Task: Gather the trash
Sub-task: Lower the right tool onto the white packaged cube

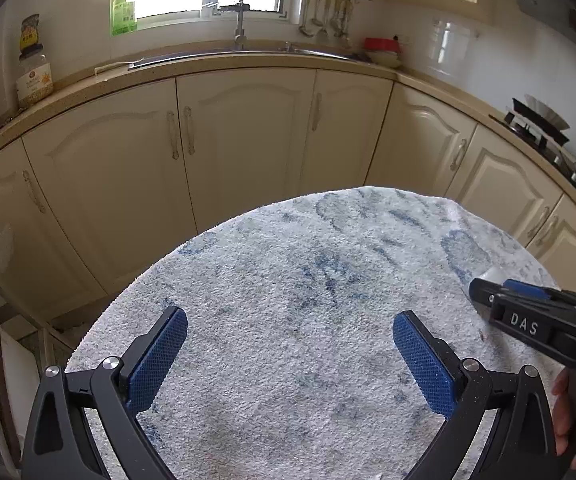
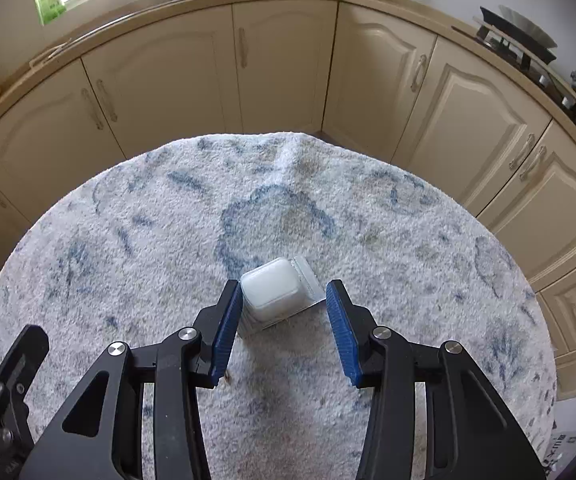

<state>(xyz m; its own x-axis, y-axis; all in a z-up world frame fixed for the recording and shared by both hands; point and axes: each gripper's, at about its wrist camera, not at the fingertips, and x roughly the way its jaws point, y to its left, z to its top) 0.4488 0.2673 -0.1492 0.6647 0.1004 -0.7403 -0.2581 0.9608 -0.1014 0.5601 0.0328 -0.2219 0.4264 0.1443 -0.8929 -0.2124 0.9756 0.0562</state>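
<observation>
Closing my right gripper (image 2: 283, 320) around the white plastic tub (image 2: 273, 292) — it's lying tilted on the towel-covered table (image 2: 127, 240), near the middle. Left pad is touching the tub's side, right pad is still clear, so nothing's gripped yet. My left gripper (image 1: 290, 354) is hanging open and empty, well apart from the tub. Risk: one-sided contact is pushing the tub sideways — or pads are snagging towel pile.

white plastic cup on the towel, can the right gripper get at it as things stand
Probably yes. The white plastic cup lies tipped on the towel between the right gripper's fingers; one pad looks to be at its side, the other stands apart. Nothing lies in the way.
</observation>
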